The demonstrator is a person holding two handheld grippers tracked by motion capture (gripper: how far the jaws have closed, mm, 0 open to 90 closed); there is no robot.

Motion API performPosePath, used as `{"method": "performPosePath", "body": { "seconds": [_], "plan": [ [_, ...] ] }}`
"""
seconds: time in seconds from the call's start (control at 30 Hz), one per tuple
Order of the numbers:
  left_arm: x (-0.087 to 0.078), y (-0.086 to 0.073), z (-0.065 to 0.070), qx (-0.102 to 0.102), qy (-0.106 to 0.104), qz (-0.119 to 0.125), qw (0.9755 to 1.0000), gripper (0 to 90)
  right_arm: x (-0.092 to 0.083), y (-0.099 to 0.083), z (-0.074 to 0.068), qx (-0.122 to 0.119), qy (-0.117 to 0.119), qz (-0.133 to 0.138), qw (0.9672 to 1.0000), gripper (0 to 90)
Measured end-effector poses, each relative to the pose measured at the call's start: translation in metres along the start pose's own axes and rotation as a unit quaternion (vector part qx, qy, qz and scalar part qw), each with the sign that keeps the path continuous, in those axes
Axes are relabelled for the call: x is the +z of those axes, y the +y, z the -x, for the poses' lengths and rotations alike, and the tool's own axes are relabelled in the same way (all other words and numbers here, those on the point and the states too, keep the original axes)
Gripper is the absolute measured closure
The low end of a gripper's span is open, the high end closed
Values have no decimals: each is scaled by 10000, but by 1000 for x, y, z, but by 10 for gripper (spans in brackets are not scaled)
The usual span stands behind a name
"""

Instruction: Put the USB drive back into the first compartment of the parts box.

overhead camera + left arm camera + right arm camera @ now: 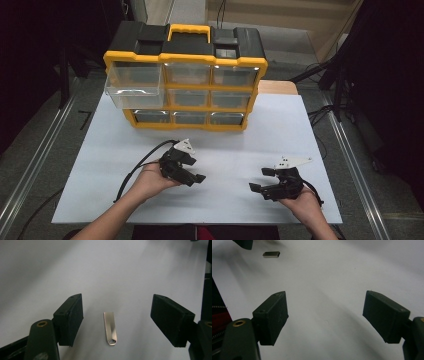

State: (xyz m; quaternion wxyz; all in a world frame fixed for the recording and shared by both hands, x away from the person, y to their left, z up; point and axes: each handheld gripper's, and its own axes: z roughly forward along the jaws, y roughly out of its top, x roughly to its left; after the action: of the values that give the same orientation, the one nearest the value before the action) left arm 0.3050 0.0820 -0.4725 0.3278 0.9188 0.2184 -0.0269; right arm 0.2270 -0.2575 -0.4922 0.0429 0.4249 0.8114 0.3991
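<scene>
1. Left gripper [117, 320]: jaws spread wide apart, gripping nothing. In the left gripper view a small silver metal tab [110, 328] lies flat on the white tabletop [125, 270] in the gap between the jaws, touching neither.
2. Metal tab orientation: one end is square-cut; the other end, which carries a small five-sided hole, points toward the base of the left gripper.
3. In the high view the left gripper [192, 172] is held in the person's left hand [150, 180] in front of the yellow-and-black drawer organizer [186, 75], toward its left half, low over the white tabletop [280, 125].
4. Right gripper [325, 315]: jaws also wide apart, with bare tabletop between them. In the high view it [262, 180] sits in front of the organizer's right end, held by the right hand [305, 202], well apart from the left gripper.
5. In the right gripper view the metal tab [271, 254] appears farther off at the upper left, just beside a dark jaw tip of the other gripper.
6. Organizer: stands at the far side of the tabletop with three rows of clear drawers. The top-left drawer [134, 85] is pulled out toward the person; the other drawers sit flush.
</scene>
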Motion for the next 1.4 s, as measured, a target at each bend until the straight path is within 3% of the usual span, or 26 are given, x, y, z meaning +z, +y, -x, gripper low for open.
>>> {"method": "performPosePath", "body": {
  "seconds": [0.3, 0.43, 0.53, 0.63, 0.73, 0.87, 1.0, 1.03, 1.07, 1.1, 1.17, 1.4],
  "plan": [
    [7, -6, 4, 168, 166, -207, 9995, 317, 0, 0, 1, 27, -31, -13, 10000, 182],
    [12, -9, 10, 318, 613, -305, 9971, 374, 0, 0, 0, 21, -47, -21, 10000, 182],
    [16, -11, 11, 224, 519, -437, 9974, 376, 0, 0, 0, 9, -62, -31, 10000, 182],
    [18, -12, 16, 486, 732, -489, 9949, 399, 0, 0, 1, 4, -85, -40, 10000, 182],
    [19, -12, 19, 575, 888, -513, 9931, 418, 0, 0, 1, 2, -88, -43, 10000, 182],
    [19, -12, 23, 561, 918, -501, 9929, 494, 0, 1, 0, -18, -69, -32, 10000, 184],
    [17, -10, 21, 348, 974, -514, 9933, 603, 1, 1, 0, -46, -51, -41, 10000, 184],
    [17, -10, 20, 365, 991, -507, 9931, 670, 1, 1, -1, -47, -35, -35, 10000, 184],
    [17, -10, 21, 412, 993, -505, 9929, 670, 1, 1, -1, -47, -35, -35, 10000, 184],
    [17, -11, 21, 470, 958, -502, 9930, 749, 1, 2, -1, -73, -33, -35, 10000, 184],
    [17, -11, 22, 458, 902, -516, 9935, 794, 1, 2, -2, -90, -30, -47, 9999, 184],
    [15, -11, 12, 226, 573, -460, 9970, 800, 1, 2, -2, -109, -15, -42, 9999, 186]
  ]
}}
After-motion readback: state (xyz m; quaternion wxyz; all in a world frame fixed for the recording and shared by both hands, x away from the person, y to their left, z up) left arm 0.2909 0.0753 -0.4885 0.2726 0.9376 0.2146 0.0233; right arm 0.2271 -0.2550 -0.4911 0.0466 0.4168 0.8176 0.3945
